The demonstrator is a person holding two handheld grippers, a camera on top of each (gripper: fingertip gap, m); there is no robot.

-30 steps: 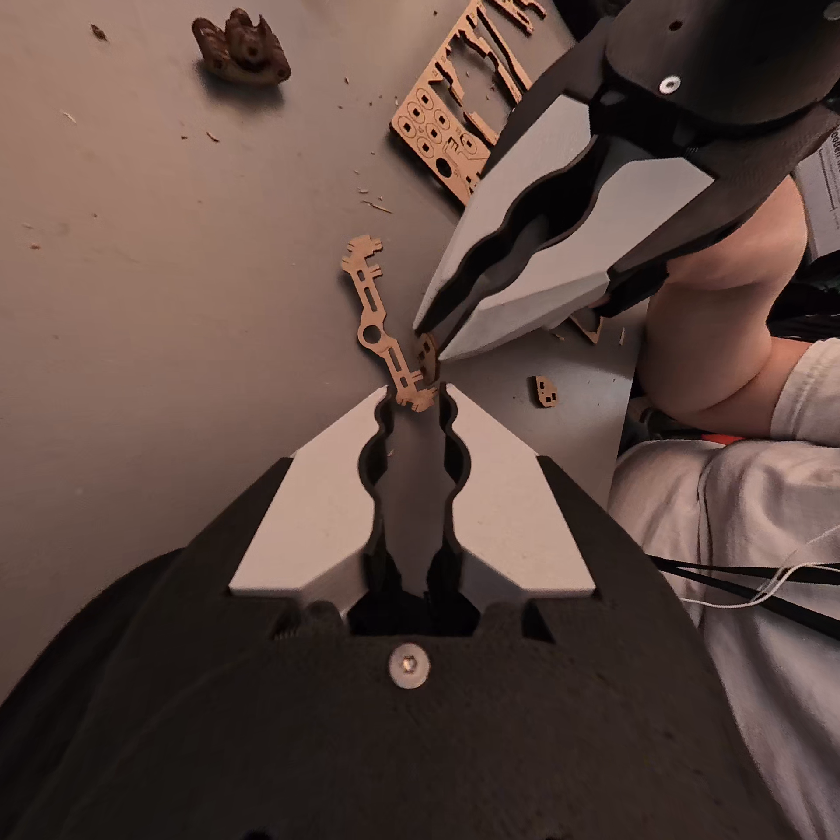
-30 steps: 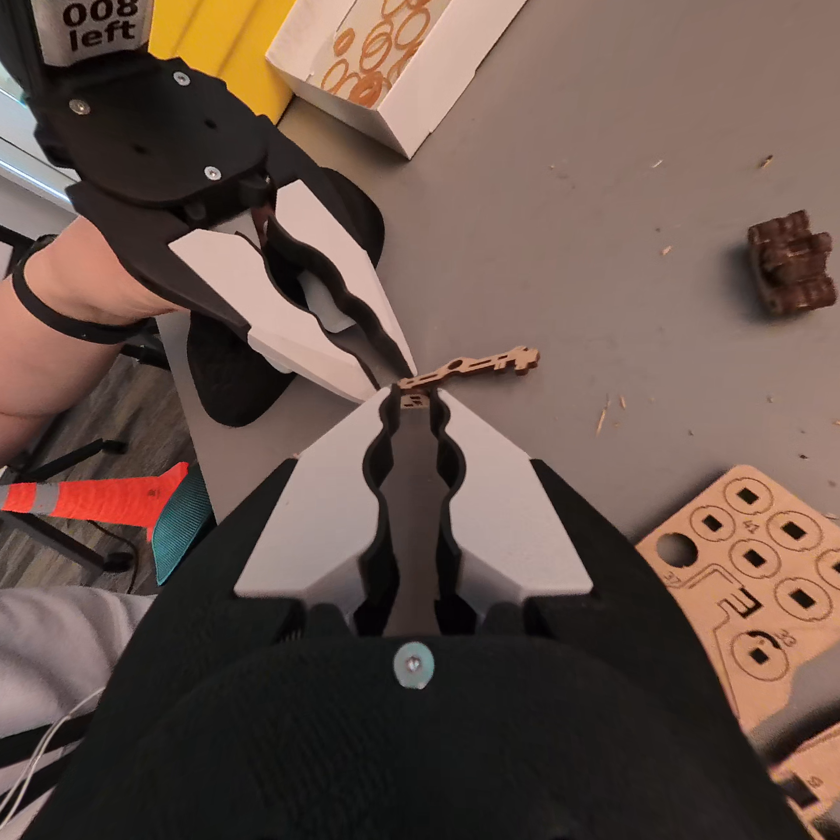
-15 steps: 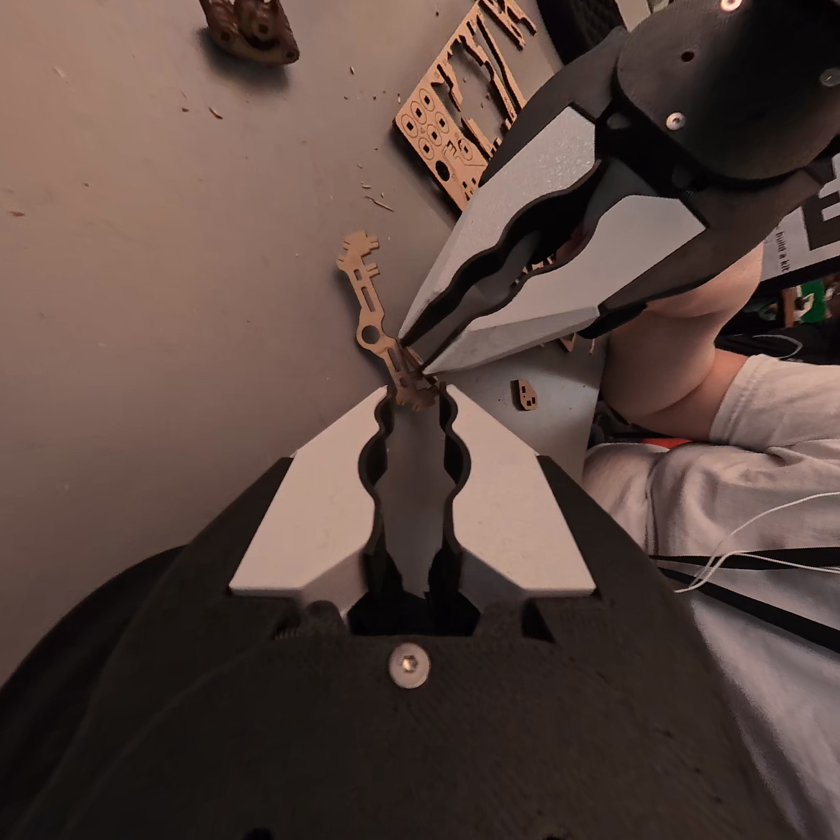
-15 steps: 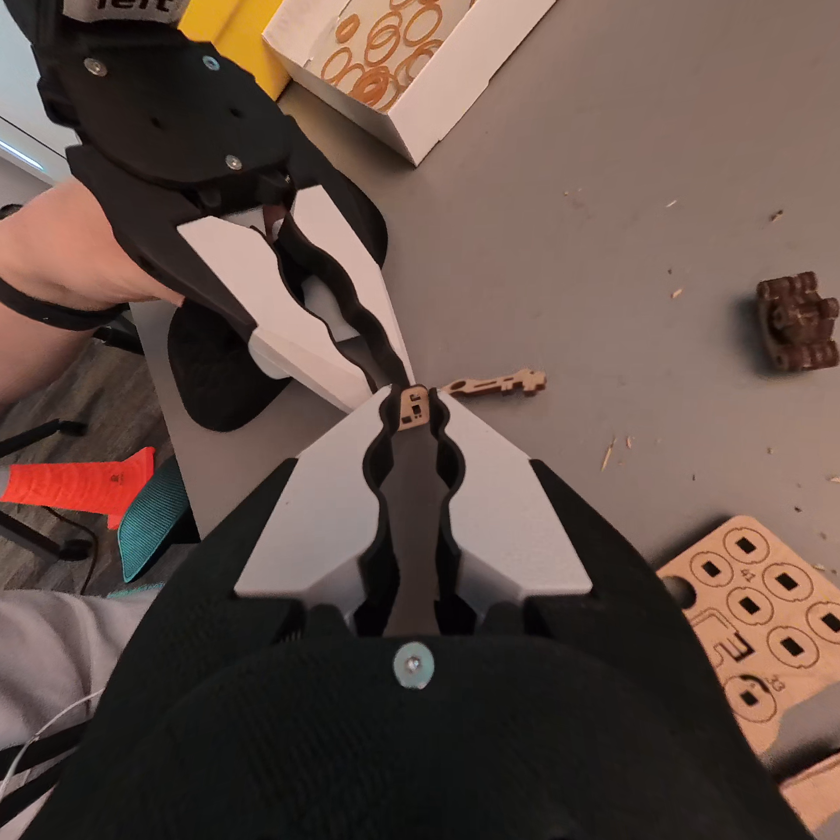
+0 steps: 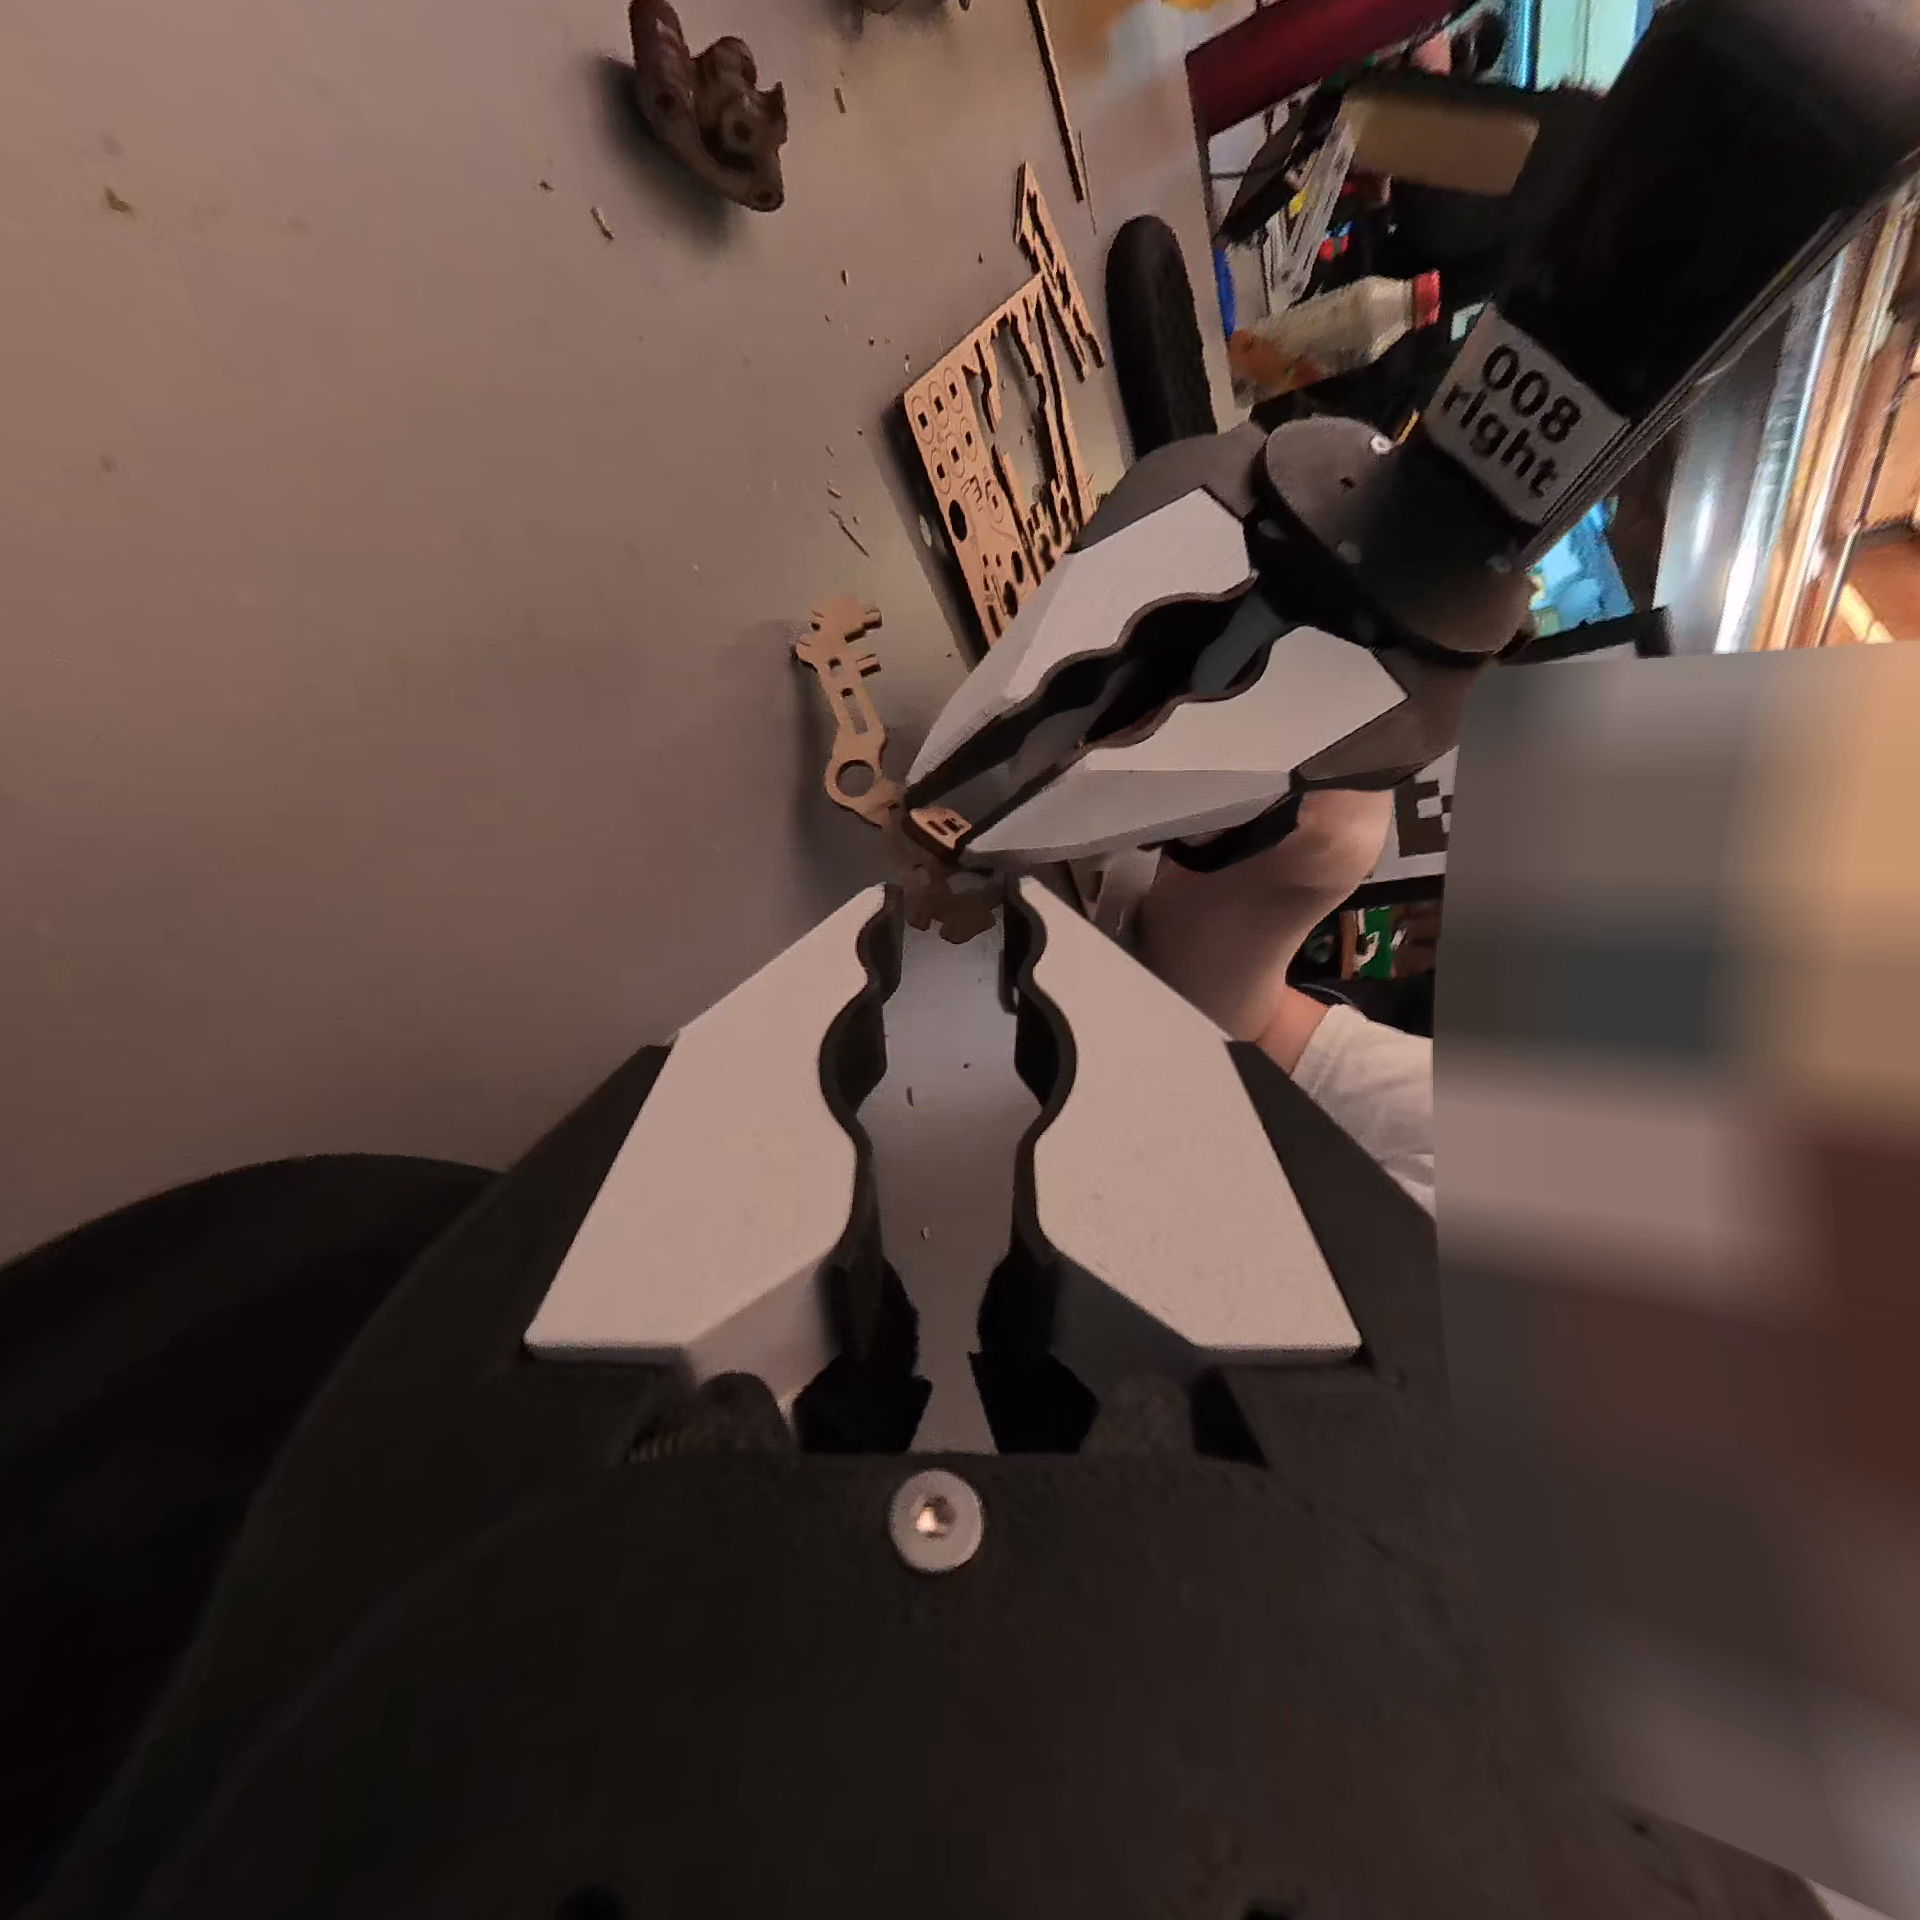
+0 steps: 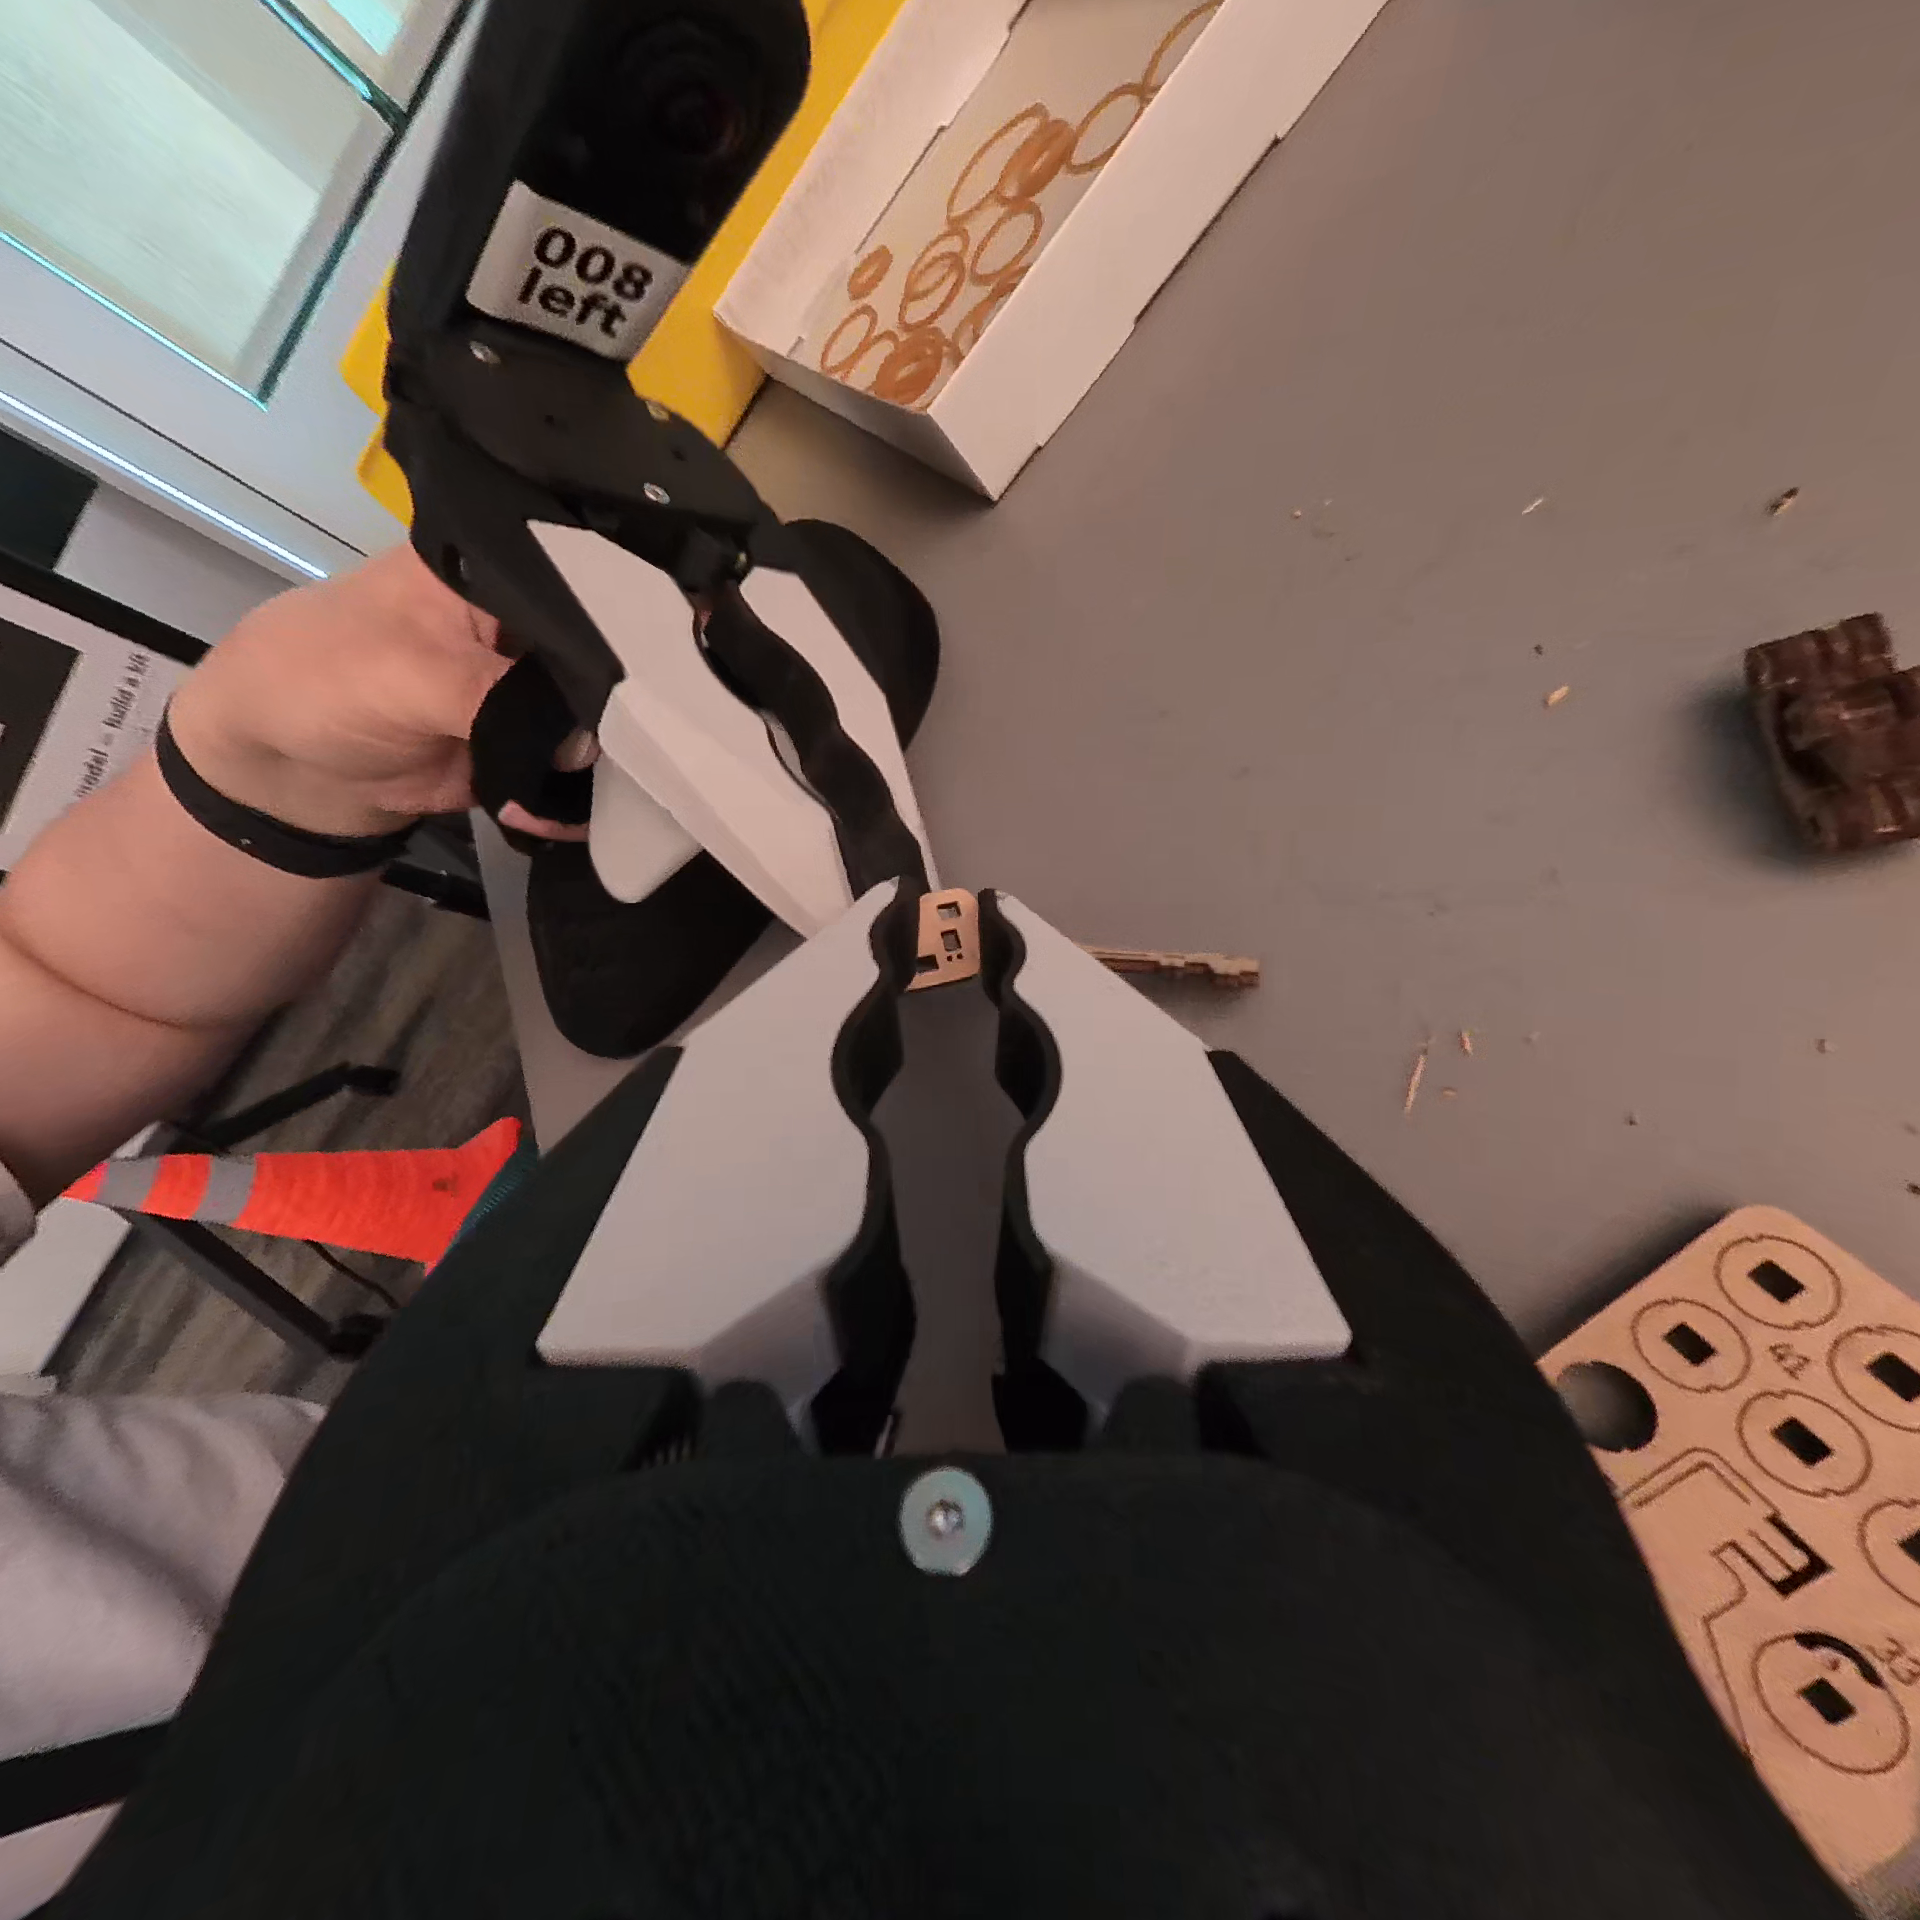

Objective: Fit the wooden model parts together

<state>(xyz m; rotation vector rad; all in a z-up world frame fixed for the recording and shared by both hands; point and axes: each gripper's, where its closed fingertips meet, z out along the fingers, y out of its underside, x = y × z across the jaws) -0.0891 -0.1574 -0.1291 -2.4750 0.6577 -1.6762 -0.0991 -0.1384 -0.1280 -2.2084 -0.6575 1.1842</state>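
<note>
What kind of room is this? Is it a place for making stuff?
Probably a workshop or hobby room. The grey table holds a laser-cut wooden sheet with parts punched out, a white box of wooden rings, and scattered wood splinters.

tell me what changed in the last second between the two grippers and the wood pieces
The right gripper has turned its small slotted piece from edge-on to face-up and swung it in against the long strip near the left gripper. Both views have tilted up, showing more of the room. Unchanged: both grips, the dark assembled block, the cut-out sheet.
</note>
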